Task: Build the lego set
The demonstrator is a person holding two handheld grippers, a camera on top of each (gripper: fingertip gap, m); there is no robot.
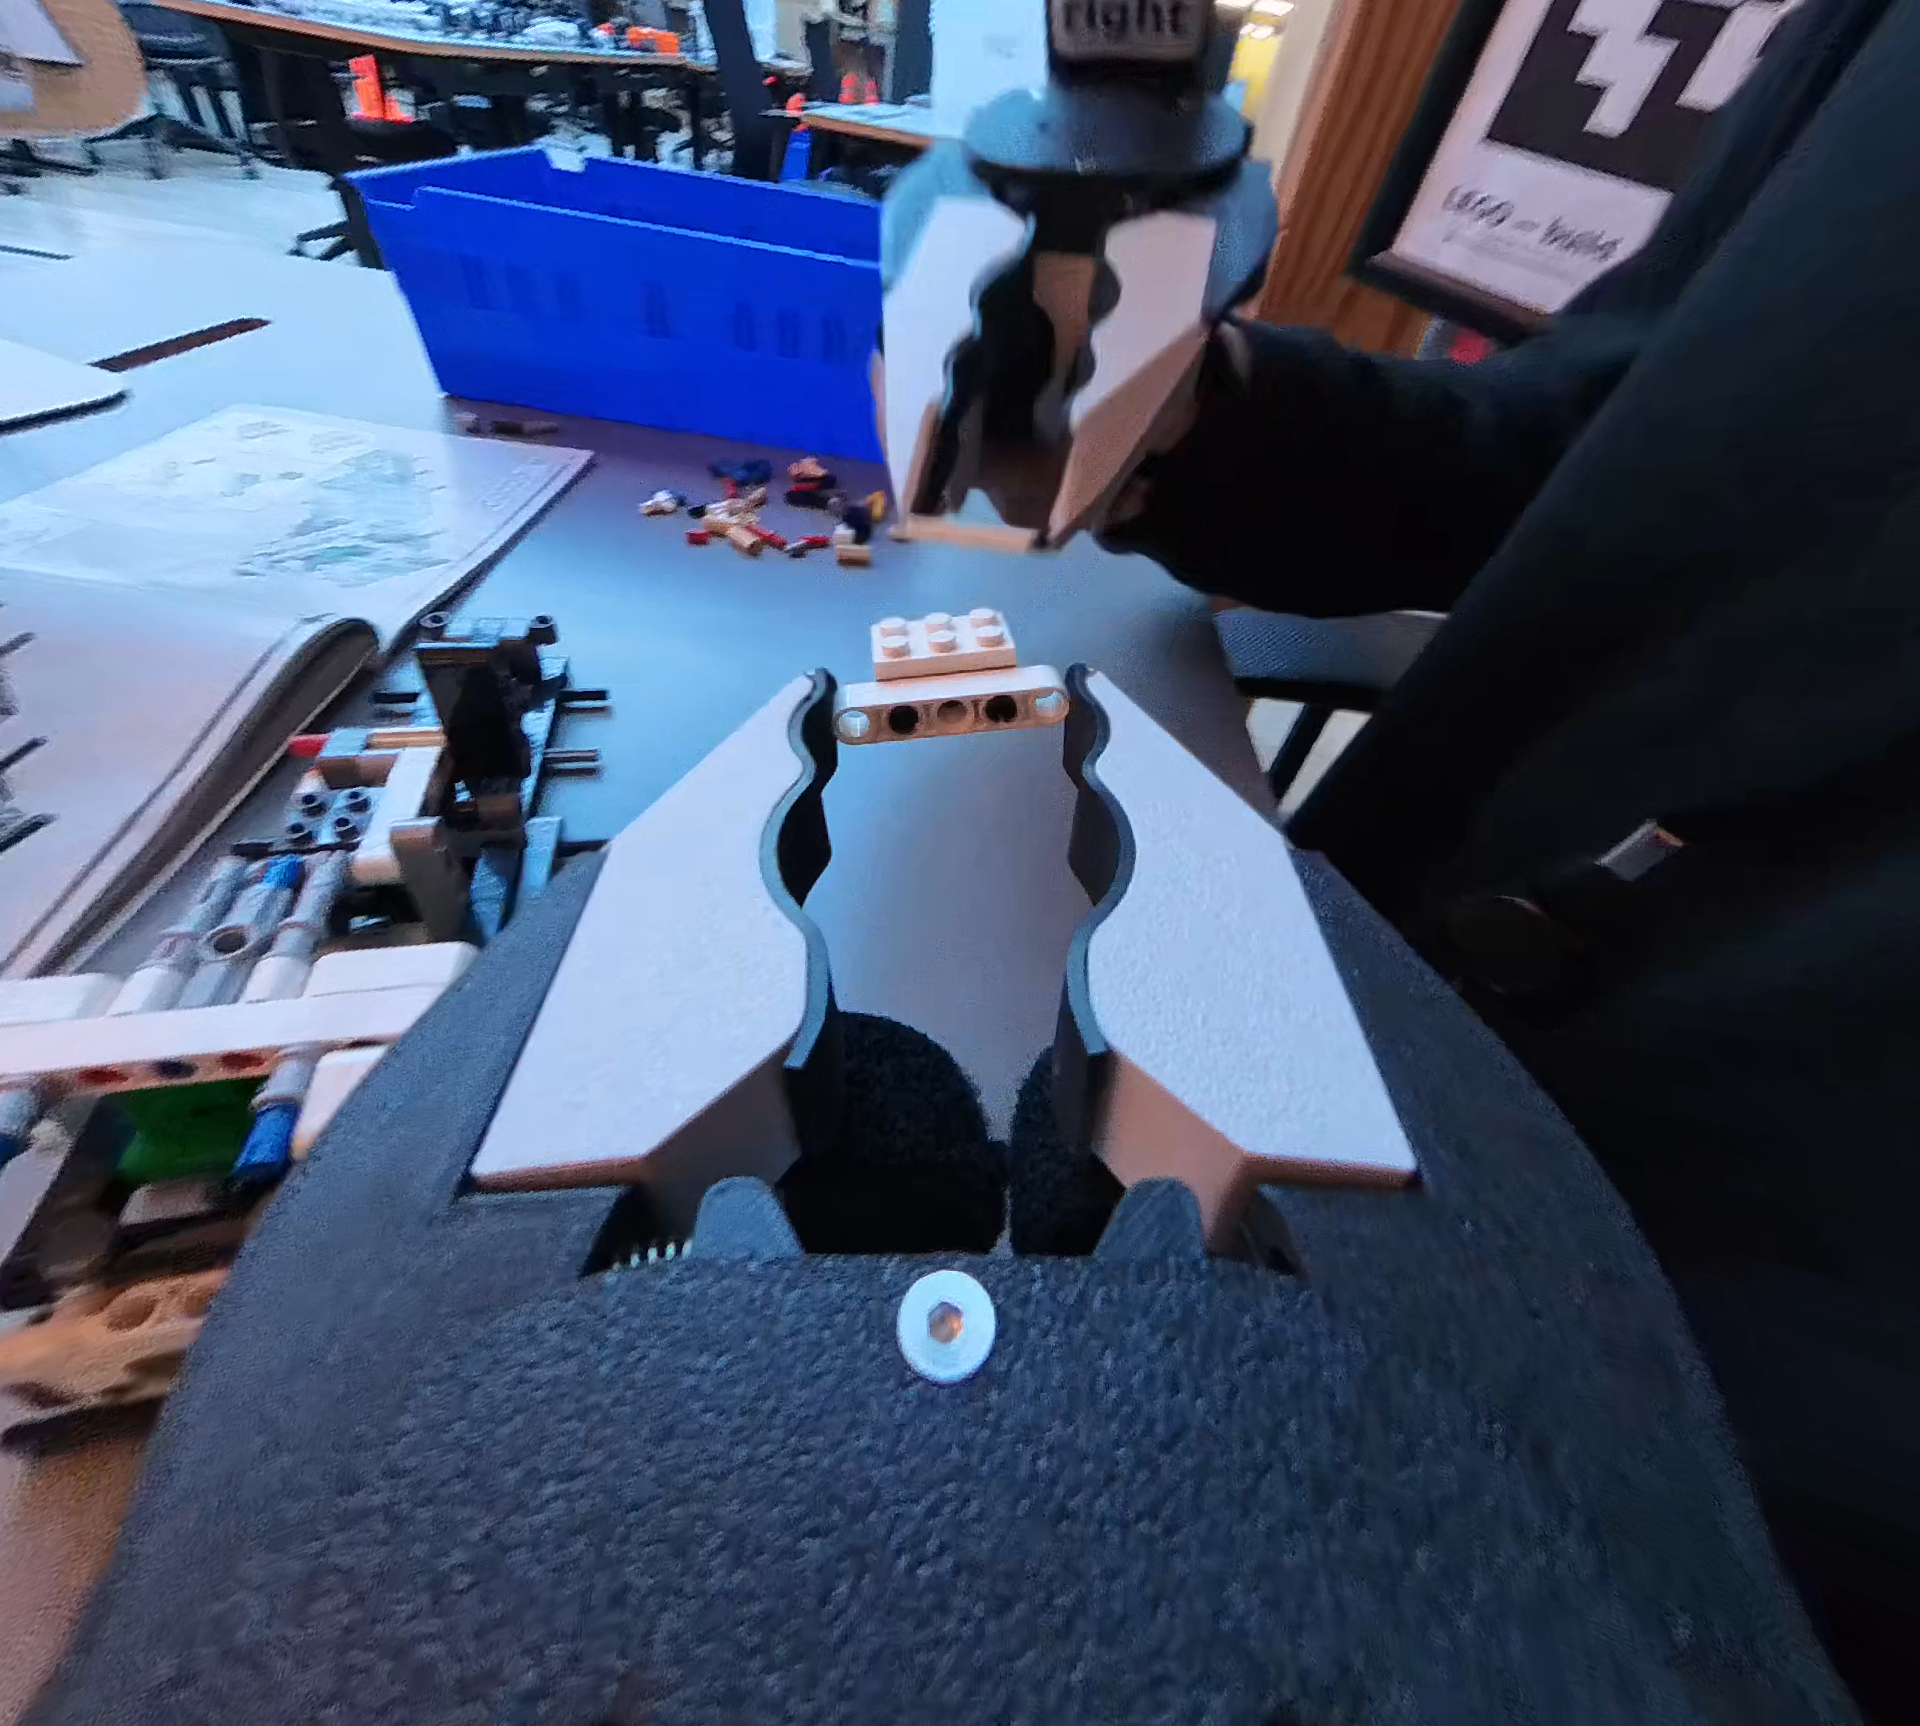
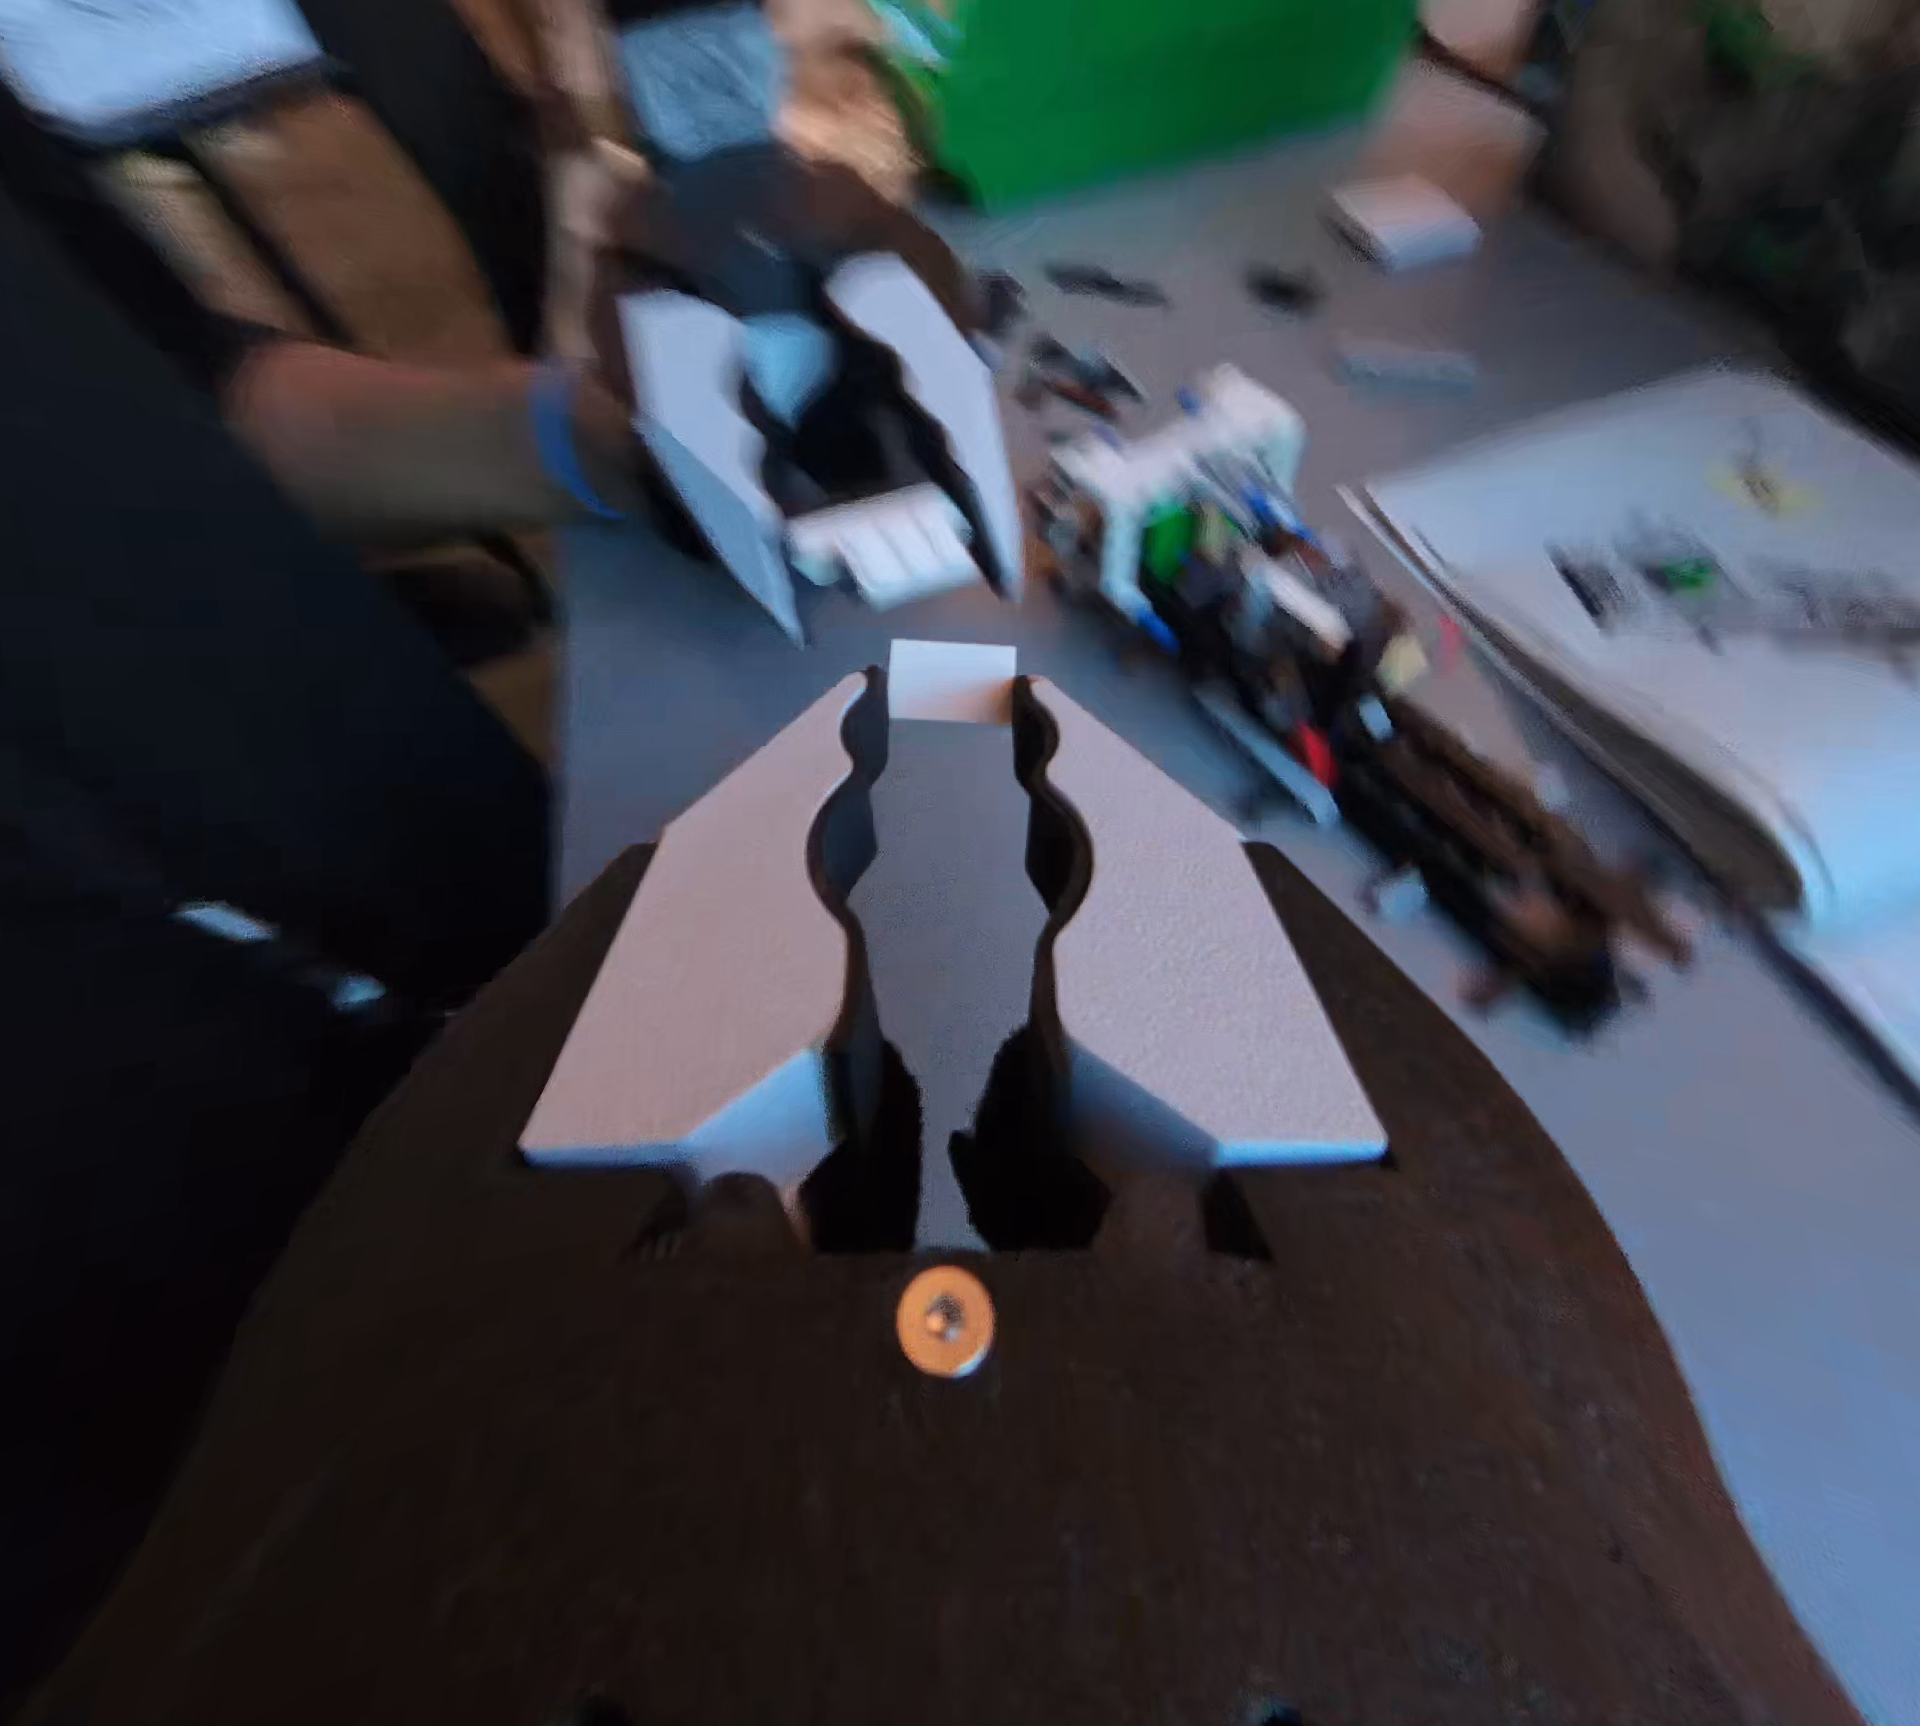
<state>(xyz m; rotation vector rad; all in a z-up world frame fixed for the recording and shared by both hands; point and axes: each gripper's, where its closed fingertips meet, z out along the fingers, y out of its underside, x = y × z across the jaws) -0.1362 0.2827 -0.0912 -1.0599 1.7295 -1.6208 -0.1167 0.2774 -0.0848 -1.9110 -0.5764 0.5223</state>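
Observation:
My left gripper is shut on a white beam with holes that carries a white studded plate on top. My right gripper is shut on a small flat white piece. In the left wrist view the right gripper hangs above and beyond the beam, holding the flat piece a little above the studded plate. In the blurred right wrist view the left gripper shows ahead with its white beam. The half-built model lies left of my left gripper.
An open instruction booklet lies at the far left. Loose small pieces are scattered in front of a blue bin. A person's dark sleeve fills the right side. A green box stands far back in the right wrist view. Left and right tips are no more than a few centimetres apart.

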